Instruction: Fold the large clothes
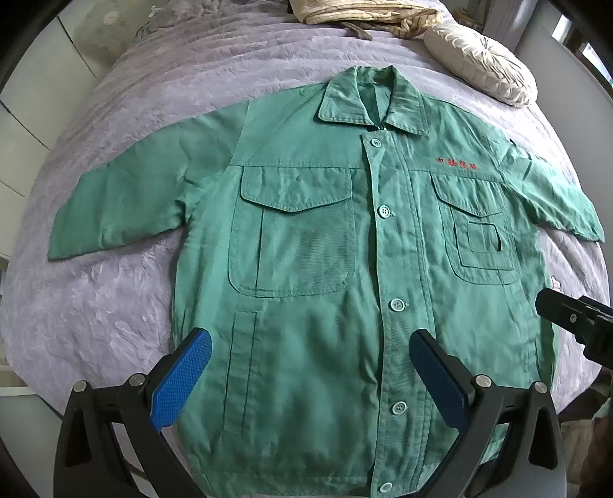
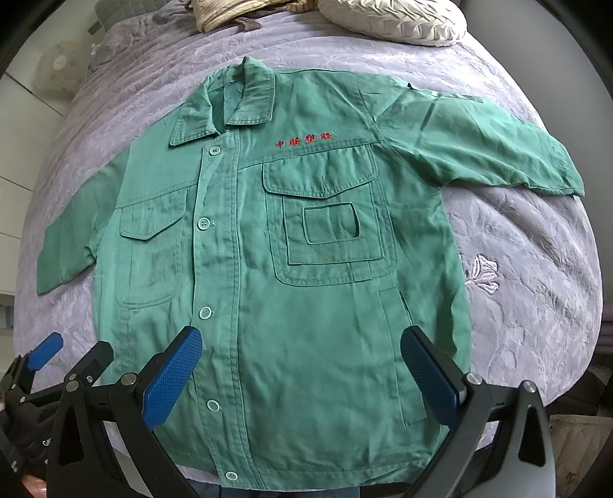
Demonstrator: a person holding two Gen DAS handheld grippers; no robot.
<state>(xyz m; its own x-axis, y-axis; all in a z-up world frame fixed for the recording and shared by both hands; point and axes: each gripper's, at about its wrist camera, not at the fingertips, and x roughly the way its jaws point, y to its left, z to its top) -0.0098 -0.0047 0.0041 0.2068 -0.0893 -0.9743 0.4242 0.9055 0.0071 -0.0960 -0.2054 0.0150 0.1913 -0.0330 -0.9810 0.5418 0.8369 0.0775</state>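
Observation:
A green work jacket (image 1: 314,245) lies flat and buttoned, front up, on a lilac bedspread (image 1: 115,306), collar at the far end, both sleeves spread out sideways. It also fills the right wrist view (image 2: 291,268), with red embroidered characters (image 2: 305,140) on the chest. My left gripper (image 1: 310,364) is open and empty, hovering above the jacket's lower hem. My right gripper (image 2: 302,360) is open and empty, also over the lower hem. The right gripper's body shows at the right edge of the left wrist view (image 1: 574,321); the left gripper shows at the lower left of the right wrist view (image 2: 42,358).
A cream round pillow (image 1: 482,65) and a bundle of beige striped fabric (image 1: 364,13) lie at the bed's far end. White cabinets (image 1: 23,115) stand left of the bed. The bedspread (image 2: 528,276) extends on both sides of the jacket.

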